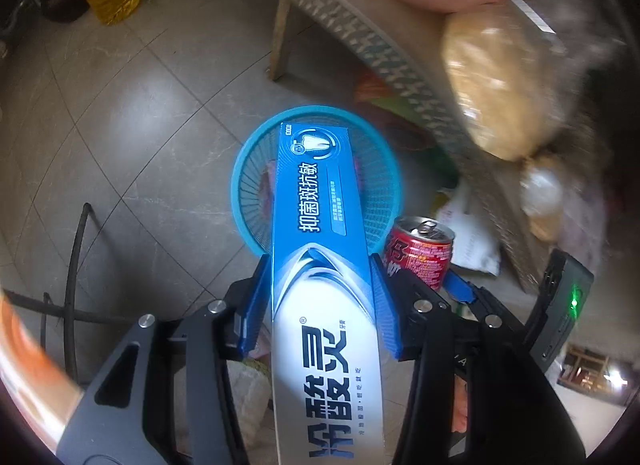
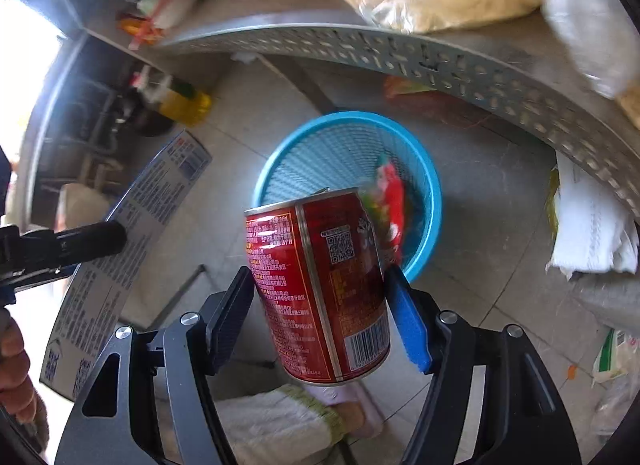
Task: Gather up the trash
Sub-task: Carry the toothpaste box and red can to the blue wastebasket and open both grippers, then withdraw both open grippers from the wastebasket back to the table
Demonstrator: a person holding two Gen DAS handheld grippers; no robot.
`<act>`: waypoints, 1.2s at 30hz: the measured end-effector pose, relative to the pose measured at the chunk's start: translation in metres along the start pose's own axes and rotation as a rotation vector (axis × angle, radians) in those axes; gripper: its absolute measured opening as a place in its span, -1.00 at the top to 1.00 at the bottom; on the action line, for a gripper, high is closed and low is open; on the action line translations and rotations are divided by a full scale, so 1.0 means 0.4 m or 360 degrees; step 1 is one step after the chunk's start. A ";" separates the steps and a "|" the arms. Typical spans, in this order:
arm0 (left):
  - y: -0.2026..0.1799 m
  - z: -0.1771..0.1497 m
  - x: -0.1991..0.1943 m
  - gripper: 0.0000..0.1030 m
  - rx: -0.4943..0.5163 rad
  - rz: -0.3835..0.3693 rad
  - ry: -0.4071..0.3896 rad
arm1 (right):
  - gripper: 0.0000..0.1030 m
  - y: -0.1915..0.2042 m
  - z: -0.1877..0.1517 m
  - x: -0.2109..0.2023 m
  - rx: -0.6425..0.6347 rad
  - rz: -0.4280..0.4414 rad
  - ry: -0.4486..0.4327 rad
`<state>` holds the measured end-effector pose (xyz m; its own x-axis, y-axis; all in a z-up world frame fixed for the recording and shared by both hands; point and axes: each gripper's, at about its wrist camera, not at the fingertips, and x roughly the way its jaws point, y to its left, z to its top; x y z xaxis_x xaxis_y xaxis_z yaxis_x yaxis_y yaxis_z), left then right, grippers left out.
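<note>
The left gripper (image 1: 320, 297) pinches a toothpaste box (image 1: 320, 249) whose far end reaches toward 12 o'clock over the blue basket (image 1: 244, 185) on the floor. The right gripper (image 2: 320, 289) clamps a red can (image 2: 320, 289), the basket at its 12 o'clock. The long box may catch the rim and tip out, and the can may knock against it.

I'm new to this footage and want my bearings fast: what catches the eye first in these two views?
The long blue-and-silver toothpaste box clamped in the left gripper fills the left wrist view, pointing at the blue mesh basket on the tiled floor. In the right wrist view, a red drink can sits tilted in the right gripper above the same basket, which already holds a colourful wrapper.
</note>
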<state>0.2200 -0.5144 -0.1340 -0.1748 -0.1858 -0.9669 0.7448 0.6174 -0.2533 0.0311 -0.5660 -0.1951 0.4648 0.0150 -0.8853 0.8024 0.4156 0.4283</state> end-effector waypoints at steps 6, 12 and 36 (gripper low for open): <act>0.019 0.028 0.023 -0.54 0.0014 0.0100 -0.0092 | -0.29 -0.003 0.074 0.103 -0.0037 -0.0135 -0.0016; 0.056 -0.014 -0.094 -0.54 -0.0029 0.0009 -0.0218 | -0.29 0.000 0.042 0.072 -0.0098 -0.0194 -0.0099; 0.320 -0.743 -0.657 -0.65 -0.0122 0.0042 -0.1129 | -0.49 0.350 -0.299 -0.411 -0.0755 0.0325 -0.0461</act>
<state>0.1698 -0.1595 0.0786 0.3233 -0.6064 -0.7265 0.6911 0.6757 -0.2565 0.0223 -0.4016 -0.0112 0.7291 -0.0835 -0.6792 0.4616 0.7927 0.3981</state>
